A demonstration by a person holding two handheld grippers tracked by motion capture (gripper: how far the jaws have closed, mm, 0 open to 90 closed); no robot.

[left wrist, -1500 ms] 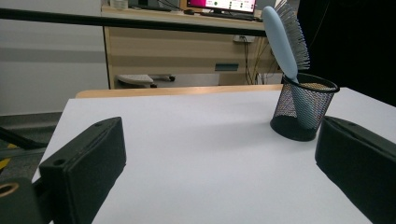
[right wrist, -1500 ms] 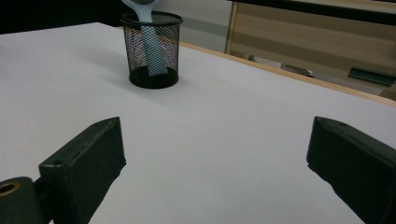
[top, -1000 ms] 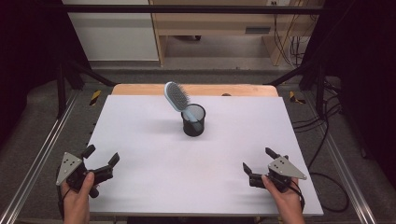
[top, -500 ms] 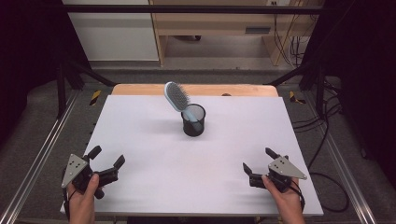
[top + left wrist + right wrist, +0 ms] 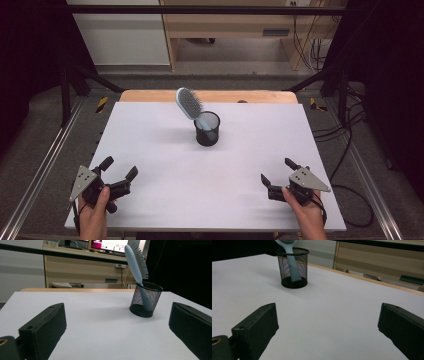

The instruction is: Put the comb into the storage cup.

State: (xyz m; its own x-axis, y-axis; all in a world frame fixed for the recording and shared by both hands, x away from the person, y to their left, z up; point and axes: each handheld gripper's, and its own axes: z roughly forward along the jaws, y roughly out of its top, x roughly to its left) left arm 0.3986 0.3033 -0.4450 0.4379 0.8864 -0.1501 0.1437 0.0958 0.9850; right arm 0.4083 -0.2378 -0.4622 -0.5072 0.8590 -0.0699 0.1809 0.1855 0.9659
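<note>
A white tabletop (image 5: 165, 150) is spreading across the frame, with a strip of its wooden edge (image 5: 150, 96) showing along the far side. A black mesh pen cup (image 5: 207, 129) is standing upright on it, well ahead of the fingertips of both grippers and roughly midway between them. A light blue hairbrush (image 5: 190, 105) is sitting handle-down in the cup, its bristled head leaning out over the rim. The left gripper (image 5: 119, 172) and the right gripper (image 5: 277, 171) are hovering over the near corners, jaws spread, with bare white surface lying between the fingers of each.
</note>
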